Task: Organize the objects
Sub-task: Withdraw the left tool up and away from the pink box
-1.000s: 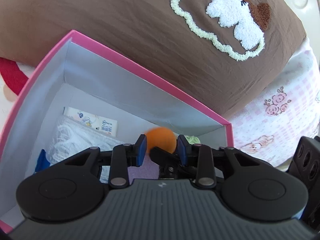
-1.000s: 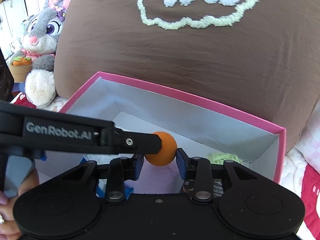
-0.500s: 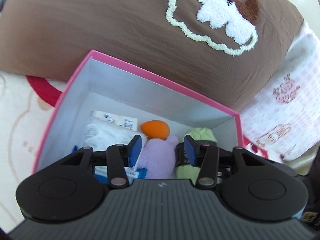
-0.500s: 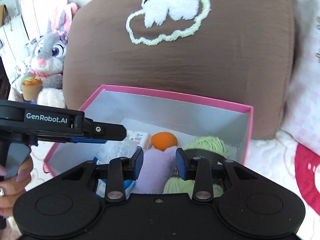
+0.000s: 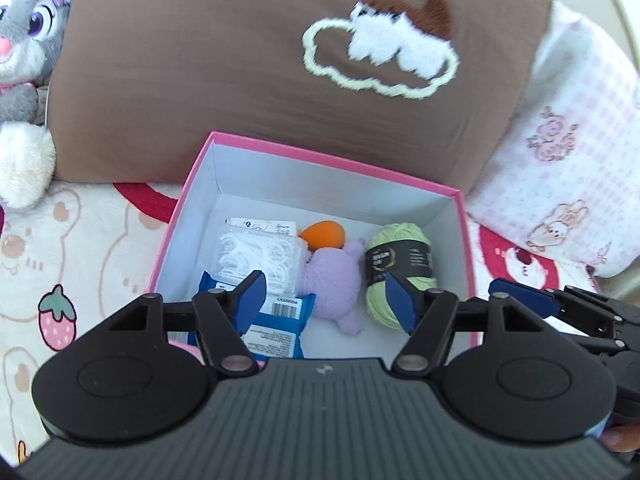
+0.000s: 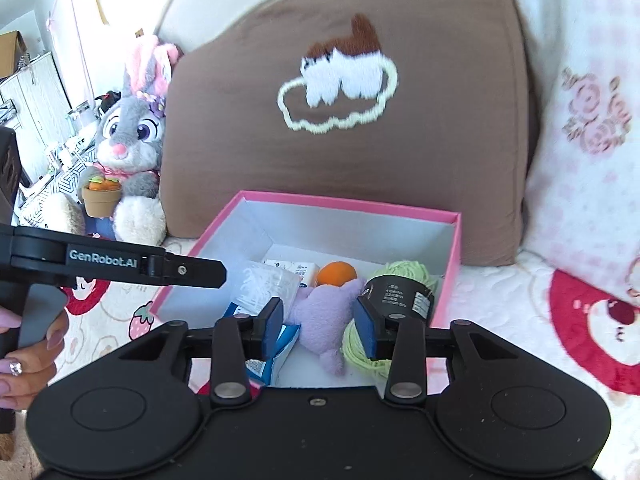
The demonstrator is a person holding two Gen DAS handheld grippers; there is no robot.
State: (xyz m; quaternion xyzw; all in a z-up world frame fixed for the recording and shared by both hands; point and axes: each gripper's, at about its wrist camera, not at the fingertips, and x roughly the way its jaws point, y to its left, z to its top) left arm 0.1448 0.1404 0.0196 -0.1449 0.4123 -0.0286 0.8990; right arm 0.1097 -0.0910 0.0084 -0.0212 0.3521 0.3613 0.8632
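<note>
A pink box point(image 5: 320, 155) with white walls sits on the bed; it also shows in the right wrist view point(image 6: 348, 202). Inside lie an orange egg-shaped sponge point(image 5: 323, 234), a purple plush point(image 5: 332, 284), a green yarn ball point(image 5: 400, 268), a clear bag of white floss picks point(image 5: 260, 256) and a blue packet point(image 5: 276, 328). My left gripper point(image 5: 325, 300) is open and empty above the box's near side. My right gripper point(image 6: 320, 322) is open and empty, also above the near side. The orange sponge point(image 6: 336, 274) rests against the purple plush point(image 6: 324, 316).
A brown cushion point(image 5: 280, 60) leans behind the box. A grey plush rabbit point(image 6: 128, 140) with a carrot pot sits at the left. A pink-patterned pillow point(image 5: 560, 160) lies at the right. The bed cover has strawberry and red prints.
The orange sponge was between my grippers' fingers; it now lies in the box. Both grippers have pulled back and up, and opened wider.
</note>
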